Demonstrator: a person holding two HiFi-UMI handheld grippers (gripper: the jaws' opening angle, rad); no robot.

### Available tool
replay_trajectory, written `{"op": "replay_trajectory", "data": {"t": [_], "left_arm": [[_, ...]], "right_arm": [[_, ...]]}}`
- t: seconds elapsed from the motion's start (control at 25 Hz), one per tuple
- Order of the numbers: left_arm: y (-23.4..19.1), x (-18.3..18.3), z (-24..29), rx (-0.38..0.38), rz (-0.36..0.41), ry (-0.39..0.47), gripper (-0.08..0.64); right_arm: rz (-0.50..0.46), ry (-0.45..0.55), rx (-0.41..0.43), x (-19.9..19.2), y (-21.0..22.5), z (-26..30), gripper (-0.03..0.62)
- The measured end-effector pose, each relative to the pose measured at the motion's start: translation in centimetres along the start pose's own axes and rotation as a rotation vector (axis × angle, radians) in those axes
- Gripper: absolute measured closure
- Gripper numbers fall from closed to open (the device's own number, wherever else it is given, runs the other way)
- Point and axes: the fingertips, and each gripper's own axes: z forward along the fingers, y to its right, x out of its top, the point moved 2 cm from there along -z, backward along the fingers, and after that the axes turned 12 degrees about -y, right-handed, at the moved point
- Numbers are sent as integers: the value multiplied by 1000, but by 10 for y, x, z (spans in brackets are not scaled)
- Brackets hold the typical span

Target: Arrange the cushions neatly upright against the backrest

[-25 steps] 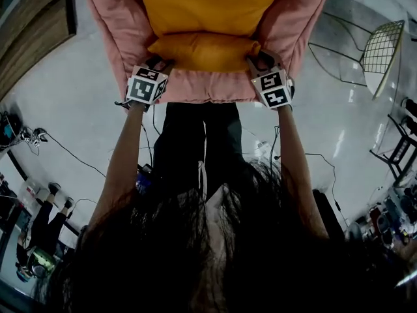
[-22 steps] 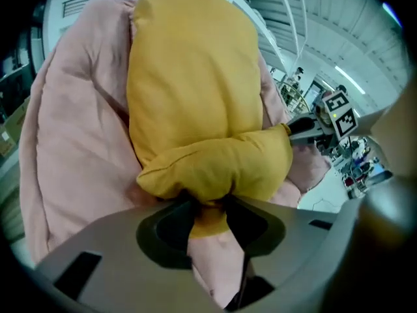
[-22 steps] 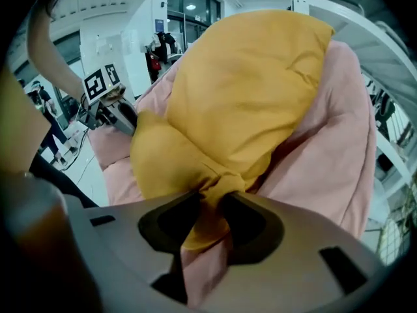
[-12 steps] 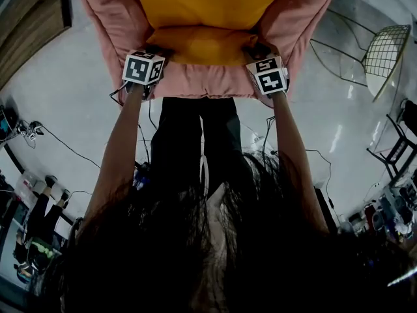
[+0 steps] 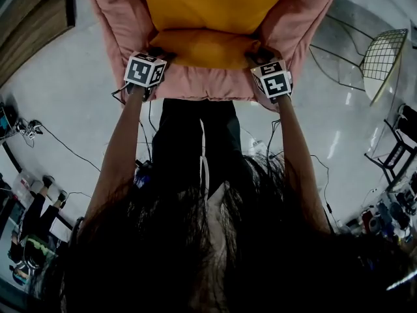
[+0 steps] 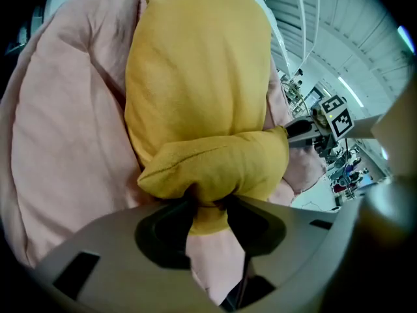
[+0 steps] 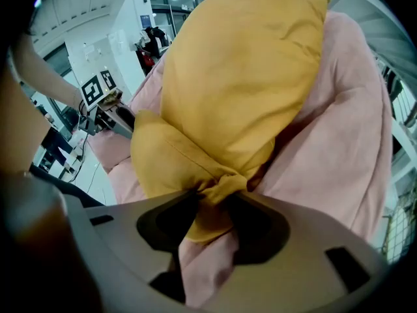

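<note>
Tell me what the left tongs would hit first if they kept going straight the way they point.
The yellow cushion: the left tongs pinch its lower corner, so going on would push into its folded bottom edge. Behind that, probably the pink chair padding.

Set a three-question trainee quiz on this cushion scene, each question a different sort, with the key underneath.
1. Multiple choice: what is between the jaws of the left gripper?
A) a lower corner of the yellow cushion
B) a folded blanket
C) nothing
2. True or false: the right gripper is empty.
3. Fill in the colour: the yellow cushion sits in a ___ padded chair.

Key
1. A.
2. False. Its jaws pinch the cushion's other lower corner, though they have just been opening.
3. Pink.
</note>
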Motion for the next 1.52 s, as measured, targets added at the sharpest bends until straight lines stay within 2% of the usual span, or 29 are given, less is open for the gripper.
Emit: {"op": "replay_trajectory", "data": {"t": [0.12, 0.24, 0.36, 0.44, 0.56, 0.68, 0.8, 0.96, 1.16, 1.24, 1.36, 1.52], "left_arm": [[3, -4, -4, -13, -31, -5, 393], [6, -10, -11, -9, -96, -19, 393], [12, -28, -17, 1, -208, -45, 393], [16, -41, -24, 1, -330, -37, 393], [23, -50, -39, -31, -476, 23, 393], [36, -44, -61, -103, -537, 134, 393], [50, -30, -90, -162, -591, 264, 393], [65, -7, -130, -222, -610, 412, 393], [89, 16, -172, -263, -582, 538, 394], [97, 25, -191, -253, -556, 580, 394], [112, 38, -219, -197, -482, 624, 394], [147, 50, -244, -218, -403, 675, 394]], "right_arm": [[8, -25, -5, -5, 0, -4, 422], [44, -42, -23, -7, 2, -12, 403], [91, -62, -27, -15, 1, -24, 391], [131, -60, -22, -21, -3, -33, 388], [221, -19, -13, -25, -4, -50, 388], [298, 50, 4, -23, -2, -72, 388], [327, 124, 21, -16, -3, -99, 388], [307, 207, 40, -1, -10, -135, 388], [305, 321, 78, 21, -26, -180, 388], [308, 364, 93, 28, -32, -194, 388], [288, 407, 116, 34, -41, -214, 388], [230, 442, 130, 35, -54, -237, 388]]}}
